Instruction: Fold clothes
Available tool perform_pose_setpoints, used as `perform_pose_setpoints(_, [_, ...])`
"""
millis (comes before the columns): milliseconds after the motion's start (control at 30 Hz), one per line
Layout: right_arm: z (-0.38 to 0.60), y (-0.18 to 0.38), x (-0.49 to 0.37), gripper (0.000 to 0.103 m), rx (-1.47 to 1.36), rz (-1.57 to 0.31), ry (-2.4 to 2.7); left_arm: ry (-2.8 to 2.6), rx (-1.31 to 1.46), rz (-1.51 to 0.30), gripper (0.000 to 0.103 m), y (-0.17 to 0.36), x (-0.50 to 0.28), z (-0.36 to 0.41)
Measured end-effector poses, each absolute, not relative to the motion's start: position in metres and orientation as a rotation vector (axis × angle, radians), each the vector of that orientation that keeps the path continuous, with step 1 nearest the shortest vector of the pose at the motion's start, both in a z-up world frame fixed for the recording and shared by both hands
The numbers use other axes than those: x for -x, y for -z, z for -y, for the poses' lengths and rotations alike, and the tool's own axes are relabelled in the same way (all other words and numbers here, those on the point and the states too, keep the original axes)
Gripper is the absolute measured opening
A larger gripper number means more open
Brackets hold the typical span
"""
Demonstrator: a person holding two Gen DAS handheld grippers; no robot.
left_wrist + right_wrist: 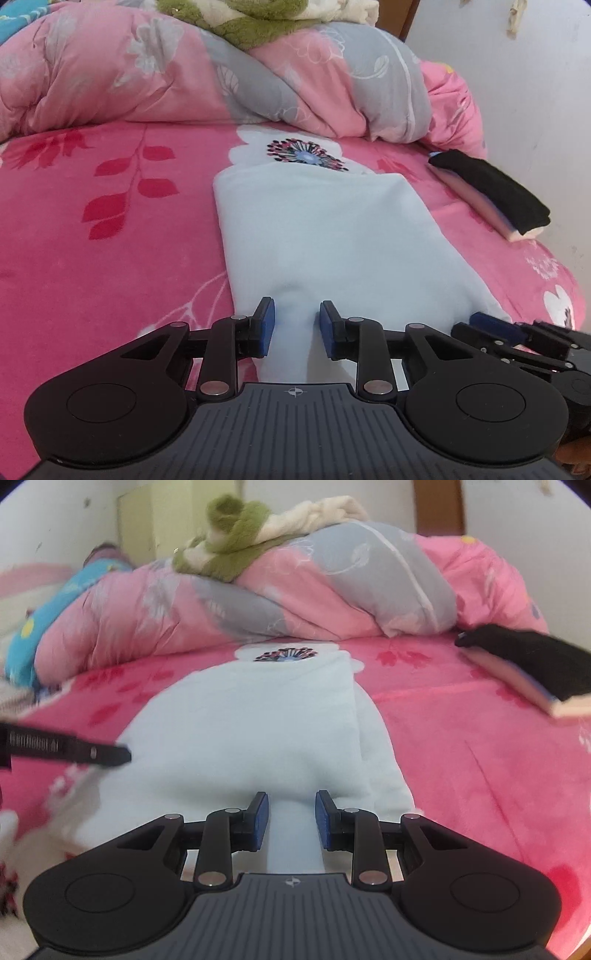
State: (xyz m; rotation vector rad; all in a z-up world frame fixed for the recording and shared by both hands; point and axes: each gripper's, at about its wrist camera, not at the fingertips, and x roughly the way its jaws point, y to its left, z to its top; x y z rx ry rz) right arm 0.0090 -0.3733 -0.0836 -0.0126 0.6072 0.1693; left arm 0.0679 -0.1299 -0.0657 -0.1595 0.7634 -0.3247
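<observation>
A pale blue garment (321,229) lies folded lengthwise on the pink floral bedsheet (110,229), running away from me. My left gripper (296,325) holds its near edge, a ridge of cloth pinched between the blue pads (266,325). My right gripper (291,818) grips the same near edge further right, with cloth between its pads (261,819). The garment shows in the right wrist view (251,731) too. The right gripper also appears at the left view's right edge (517,339), and the left gripper's finger at the right view's left edge (74,753).
A rolled pink and grey quilt (221,74) with a green and cream blanket (258,18) on it lies across the far side. A folded stack with a black item on top (495,192) sits at the right by the white wall (535,92).
</observation>
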Motion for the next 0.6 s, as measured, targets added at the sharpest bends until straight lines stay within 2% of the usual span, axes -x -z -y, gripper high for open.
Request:
perform_pose_setpoints(200, [0.367, 0.061, -0.012, 0.030, 0.051, -0.549, -0.179, 0.304, 0.145, -0.779, 0.027, 0.064, -0.068, 0.134])
perform_pose_setpoints(367, [0.368, 0.085, -0.021, 0.030, 0.120, -0.626, -0.201, 0.281, 0.139, -0.731, 0.028, 0.052, -0.065, 0.130])
perform_pose_setpoints(467, [0.367, 0.075, -0.020, 0.031, 0.140, -0.623, -0.210, 0.281, 0.112, -0.705, 0.032, 0.046, -0.068, 0.133])
perform_pose_setpoints(600, [0.368, 0.056, -0.025, 0.031, 0.110, -0.561, -0.202, 0.276, 0.095, -0.757, 0.033, 0.050, -0.081, 0.143])
